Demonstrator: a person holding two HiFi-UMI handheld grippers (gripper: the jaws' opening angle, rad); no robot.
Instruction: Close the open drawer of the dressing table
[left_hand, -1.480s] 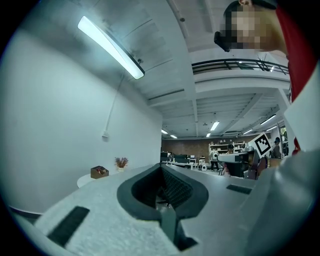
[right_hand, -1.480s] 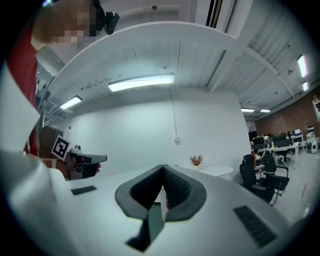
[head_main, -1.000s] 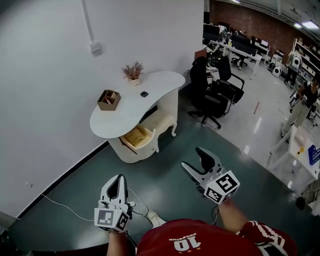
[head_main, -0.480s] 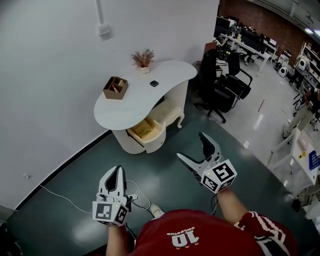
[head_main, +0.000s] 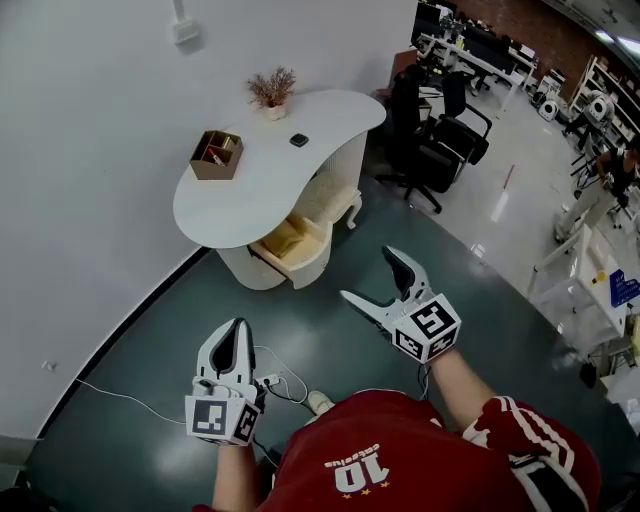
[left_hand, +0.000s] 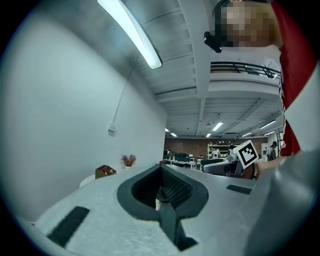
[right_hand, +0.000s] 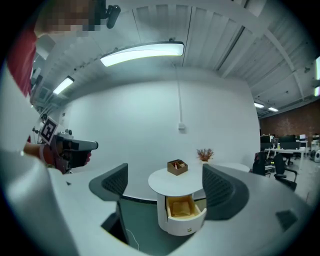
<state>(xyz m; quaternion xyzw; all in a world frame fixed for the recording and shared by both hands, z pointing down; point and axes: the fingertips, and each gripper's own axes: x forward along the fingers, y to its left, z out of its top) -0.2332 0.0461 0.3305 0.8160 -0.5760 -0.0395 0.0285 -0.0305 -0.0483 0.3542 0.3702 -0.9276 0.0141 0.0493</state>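
Observation:
The white dressing table (head_main: 230, 205) stands against the wall, several steps ahead of me. Its curved drawer (head_main: 290, 245) is pulled out, and yellowish contents show inside. In the right gripper view the drawer (right_hand: 182, 210) sits between my spread jaws but far beyond them. My right gripper (head_main: 372, 277) is open and its jaws have just been opening, with nothing between them. My left gripper (head_main: 232, 342) is held low at the left, shut and empty. The left gripper view shows its fingertips (left_hand: 162, 187) closed together.
On the tabletop are a brown wooden organiser (head_main: 217, 155), a pot of dried flowers (head_main: 272, 90) and a small dark object (head_main: 298, 140). A cream stool (head_main: 335, 205) is tucked under the table. Black office chairs (head_main: 435, 150) stand at the right. A white cable (head_main: 275, 375) lies on the floor.
The dressing table looks a little nearer and has shifted left in the head view. My right gripper's jaws stand wider than a second ago. The left gripper stays shut.

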